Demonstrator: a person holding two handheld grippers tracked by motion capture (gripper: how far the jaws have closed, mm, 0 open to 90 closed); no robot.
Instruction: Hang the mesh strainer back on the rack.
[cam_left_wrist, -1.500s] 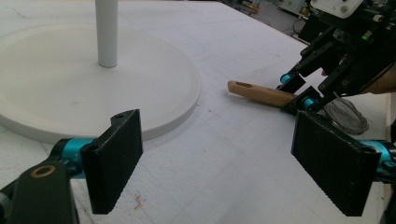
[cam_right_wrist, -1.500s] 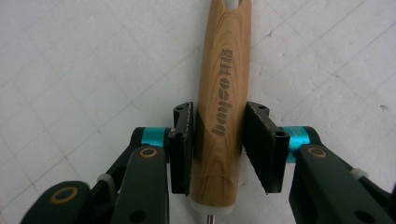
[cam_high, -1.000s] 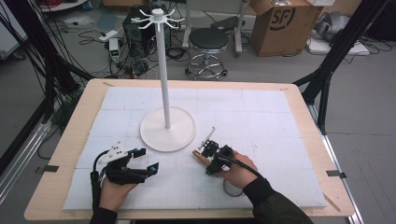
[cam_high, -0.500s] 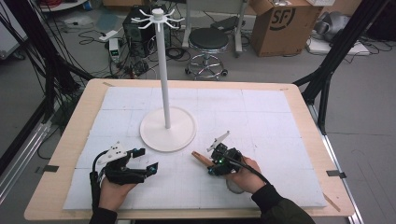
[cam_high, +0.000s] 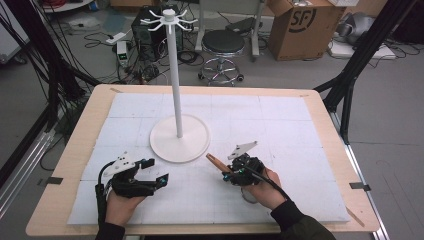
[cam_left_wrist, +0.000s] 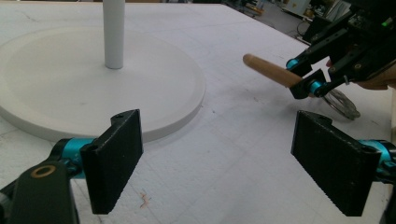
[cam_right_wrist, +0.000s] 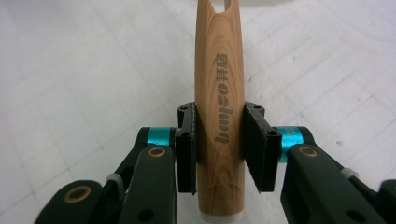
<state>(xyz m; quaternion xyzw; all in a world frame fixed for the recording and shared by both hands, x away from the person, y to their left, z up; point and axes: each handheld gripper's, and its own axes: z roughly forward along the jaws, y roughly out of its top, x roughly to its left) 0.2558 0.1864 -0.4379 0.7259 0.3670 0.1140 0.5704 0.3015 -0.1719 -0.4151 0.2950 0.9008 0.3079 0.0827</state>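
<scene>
Right gripper (cam_right_wrist: 219, 154) pinches a wooden handle (cam_right_wrist: 219, 93), its two black pads pressed flat against the sides of the wood; its jaws have just been closing, with the handle between them. In the right gripper view the handle runs straight out ahead of the jaws, printed lettering along its grain and a slot cut through its far end, while a pale stub shows at its near end below the pads. From the high view the same gripper (cam_high: 227, 172) sits in the person's right hand (cam_high: 262, 187) over the white mat (cam_high: 300, 130), and the handle (cam_high: 216, 161) points up and to the left, toward the round base of the white stand (cam_high: 179, 137), its tip near the base's rim but apart from it. The left gripper view shows the handle (cam_left_wrist: 268, 70) raised off the mat, with a round wire part (cam_left_wrist: 343, 102) of the tool just behind the right gripper's jaws. Left gripper (cam_high: 152, 172) rests low over the mat in the left hand (cam_high: 120, 205), near the stand's base; its jaws stand spread wide, with bare mat between them.
</scene>
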